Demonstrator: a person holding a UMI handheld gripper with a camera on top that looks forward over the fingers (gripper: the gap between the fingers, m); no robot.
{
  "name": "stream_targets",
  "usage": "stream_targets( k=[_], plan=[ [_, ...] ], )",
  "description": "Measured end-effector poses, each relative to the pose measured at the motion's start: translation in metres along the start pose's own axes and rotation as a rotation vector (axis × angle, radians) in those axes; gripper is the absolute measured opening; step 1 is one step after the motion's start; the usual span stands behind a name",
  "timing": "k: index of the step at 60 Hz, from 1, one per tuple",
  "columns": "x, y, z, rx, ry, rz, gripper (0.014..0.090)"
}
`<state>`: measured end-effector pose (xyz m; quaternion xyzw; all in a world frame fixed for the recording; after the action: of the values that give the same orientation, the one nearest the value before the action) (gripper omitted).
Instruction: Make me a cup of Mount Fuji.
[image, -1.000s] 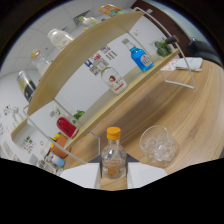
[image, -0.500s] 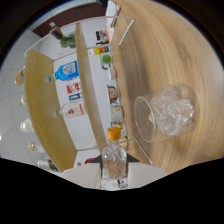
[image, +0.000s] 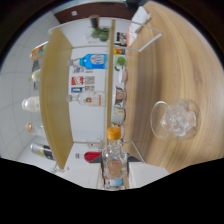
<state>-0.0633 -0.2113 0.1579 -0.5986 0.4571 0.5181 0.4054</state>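
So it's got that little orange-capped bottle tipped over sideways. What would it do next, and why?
Probably swing the small bottle, held in the gripper, toward the glass of ice before pouring. The bottle lies sideways with its orange cap on, and the glass sits off to one side on the wooden counter.

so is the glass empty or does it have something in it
Not empty: the glass on the wooden counter holds a pile of clear ice chunks. Whether any liquid is in it, cannot tell. The orange-capped bottle sits between the tongs.

Claw (image: 114, 176) showed only as two pale, whitish fingers (image: 82, 176) with smooth rounded upper edges, no screws, cables or markings discernible. Below them the body was a plain black mass with a wavy outline.
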Motion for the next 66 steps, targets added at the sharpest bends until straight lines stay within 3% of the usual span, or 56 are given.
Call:
stream_targets(
  k=[15, 30, 46, 66],
  plan=[
    [-0.065, 0.031, -0.011, 0.162, 0.064, -0.957, 0.0351],
    [0.015, 0.101, 0.033, 0.023, 0.196, -1.345, 0.0349],
    [0.106, 0.126, 0.056, -0.139, 0.359, -1.446, 0.0349],
    [0.137, 0.131, 0.059, -0.248, 0.484, -1.413, 0.0352]
  ],
)
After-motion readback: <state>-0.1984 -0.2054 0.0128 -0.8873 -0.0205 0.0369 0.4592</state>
